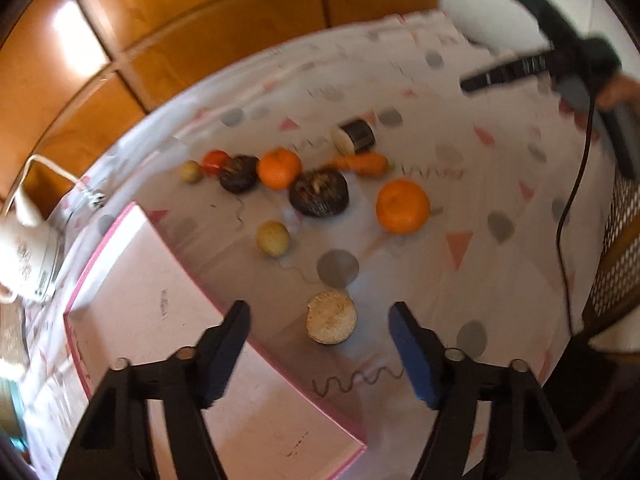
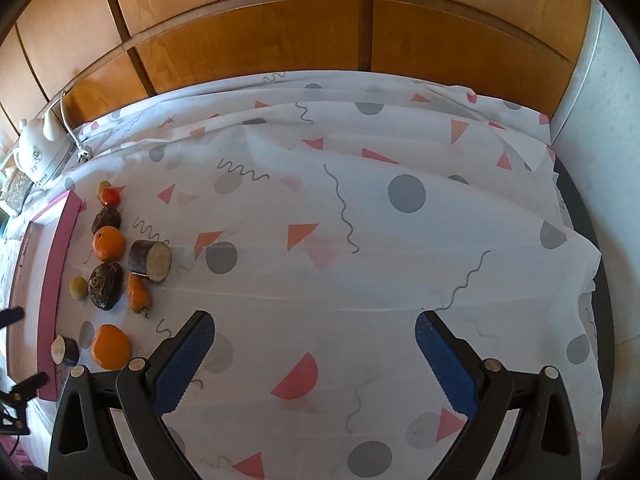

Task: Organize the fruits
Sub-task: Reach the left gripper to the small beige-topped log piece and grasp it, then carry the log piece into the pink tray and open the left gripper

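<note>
The pink tray (image 1: 168,292) sits at the table's left edge with the fruit scattered just beside it. The closest piece, a cut stub (image 1: 331,317) with a pale flat face, looks stiff, light and non-slippery, so I'd pinch its round sides. The left claw (image 1: 320,354) hangs half-open above it with nothing held, and the right claw (image 2: 314,364) is wide and empty.

Fruits (image 2: 106,264) lay clustered on the bench (image 2: 360,240), tray (image 2: 56,280) just left of them, kettle (image 2: 38,152) behind the tray, wooden panels (image 2: 320,32) behind the bench.
</note>
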A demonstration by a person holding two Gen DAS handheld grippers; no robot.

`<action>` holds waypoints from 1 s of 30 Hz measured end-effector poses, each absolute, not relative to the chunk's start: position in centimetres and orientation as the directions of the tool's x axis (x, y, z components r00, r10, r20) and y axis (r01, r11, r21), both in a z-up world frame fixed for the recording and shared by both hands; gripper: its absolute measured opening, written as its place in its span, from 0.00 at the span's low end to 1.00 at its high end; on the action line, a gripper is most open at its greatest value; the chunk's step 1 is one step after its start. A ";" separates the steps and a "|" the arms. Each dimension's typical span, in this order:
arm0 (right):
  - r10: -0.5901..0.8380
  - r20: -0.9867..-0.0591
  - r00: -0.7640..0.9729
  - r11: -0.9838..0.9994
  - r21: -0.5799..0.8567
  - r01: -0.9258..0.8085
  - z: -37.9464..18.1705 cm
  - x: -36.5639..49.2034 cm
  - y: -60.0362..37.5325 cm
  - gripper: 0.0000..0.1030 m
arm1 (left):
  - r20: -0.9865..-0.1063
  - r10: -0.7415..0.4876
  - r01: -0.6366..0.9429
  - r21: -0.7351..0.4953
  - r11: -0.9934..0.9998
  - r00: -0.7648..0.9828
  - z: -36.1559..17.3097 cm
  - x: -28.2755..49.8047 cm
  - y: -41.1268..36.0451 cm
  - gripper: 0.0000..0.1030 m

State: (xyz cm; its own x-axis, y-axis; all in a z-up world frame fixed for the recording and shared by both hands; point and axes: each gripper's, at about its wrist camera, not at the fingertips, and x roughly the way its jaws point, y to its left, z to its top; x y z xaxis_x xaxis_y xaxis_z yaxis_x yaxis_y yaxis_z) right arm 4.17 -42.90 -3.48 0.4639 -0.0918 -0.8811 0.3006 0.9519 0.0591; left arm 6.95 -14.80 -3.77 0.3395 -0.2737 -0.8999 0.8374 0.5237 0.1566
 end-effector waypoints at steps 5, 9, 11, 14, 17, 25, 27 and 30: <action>-0.091 -0.883 0.460 0.946 0.067 0.316 -3.6 4.2 -43.3 0.99 | -0.921 -0.230 0.858 0.172 0.484 0.314 -5.1 7.8 -15.6 0.59; -0.131 -0.869 0.477 0.912 0.083 0.401 -3.0 3.6 -45.1 0.94 | -0.929 -0.210 0.859 0.173 0.481 0.304 -6.1 8.4 -15.7 0.58; -0.149 -0.865 0.480 0.865 0.122 0.488 -2.7 2.7 -47.0 0.94 | -0.931 -0.207 0.858 0.170 0.485 0.302 -6.6 8.4 -15.5 0.56; -0.225 -0.855 0.467 0.772 0.136 0.620 -2.2 1.3 -49.7 0.94 | -0.930 -0.218 0.855 0.155 0.495 0.296 -6.9 8.3 -15.3 0.47; -0.288 -0.853 0.435 0.634 0.170 0.754 -1.8 -0.9 -52.6 0.94 | -0.929 -0.245 0.855 0.122 0.504 0.277 -7.1 8.2 -15.2 0.32; -0.307 -0.846 0.435 0.490 0.251 0.835 -1.8 -3.5 -55.4 0.85 | -0.872 -0.379 0.794 0.019 0.607 0.310 -5.7 7.6 -13.8 0.31; -0.308 -0.845 0.437 0.470 0.264 0.842 -1.8 -3.9 -55.8 0.83 | -0.835 -0.441 0.753 -0.050 0.657 0.329 -4.1 7.8 -12.3 0.31; -0.287 -0.855 0.433 0.465 0.271 0.843 -2.4 -3.8 -56.0 0.83 | -0.777 -0.463 0.636 -0.107 0.764 0.426 -1.8 8.9 -9.5 0.31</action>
